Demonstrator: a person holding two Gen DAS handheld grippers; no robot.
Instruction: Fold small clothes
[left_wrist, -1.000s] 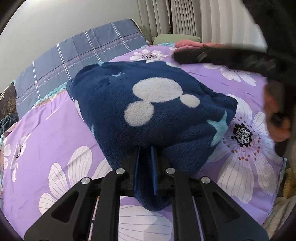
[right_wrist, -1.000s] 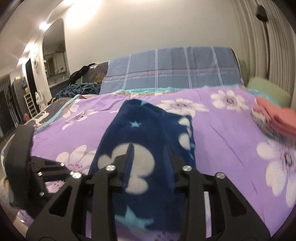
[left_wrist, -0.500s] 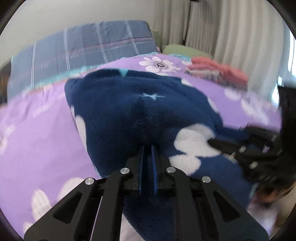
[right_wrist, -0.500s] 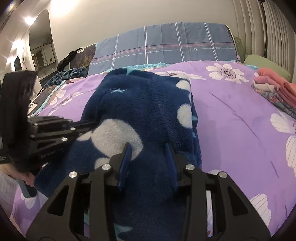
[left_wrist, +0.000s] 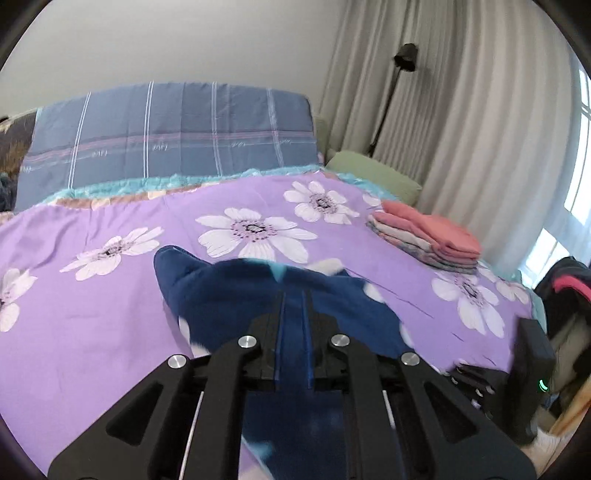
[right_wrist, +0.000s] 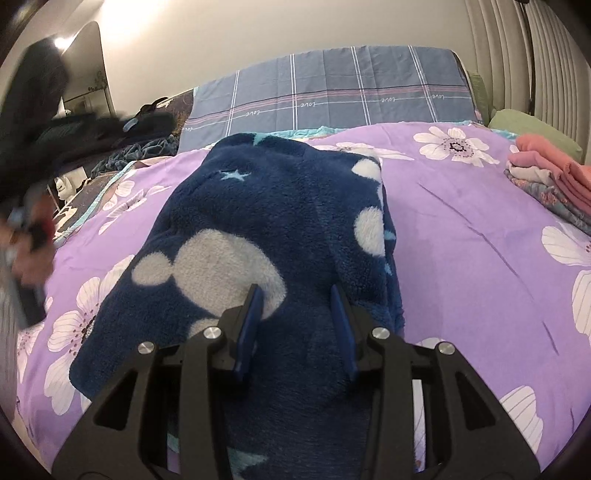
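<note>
A navy fleece garment (right_wrist: 280, 206) with white mouse-head shapes and stars lies bunched on the purple flowered bedsheet (right_wrist: 461, 229). My right gripper (right_wrist: 295, 295) sits low at its near end, its blue pads pressed on a thick wad of the fleece. My left gripper (left_wrist: 294, 295) is nearly closed, with navy fleece (left_wrist: 229, 295) pinched between its narrow jaws and more hanging below it. The left wrist view shows the right gripper's body (left_wrist: 532, 369) at the lower right. A blurred hand (right_wrist: 26, 240) holding the left gripper is at the left edge of the right wrist view.
A stack of folded clothes (left_wrist: 428, 236) topped with pink sits near the bed's right side. A blue plaid pillow (left_wrist: 170, 144) stands at the head, a green cushion (left_wrist: 373, 173) beside it. Curtains and a black floor lamp (left_wrist: 404, 59) are behind.
My left gripper has swung and risen with its piece of fleece, so its view now faces the curtains. The right gripper has come down, and the fleece now rests on the sheet.
</note>
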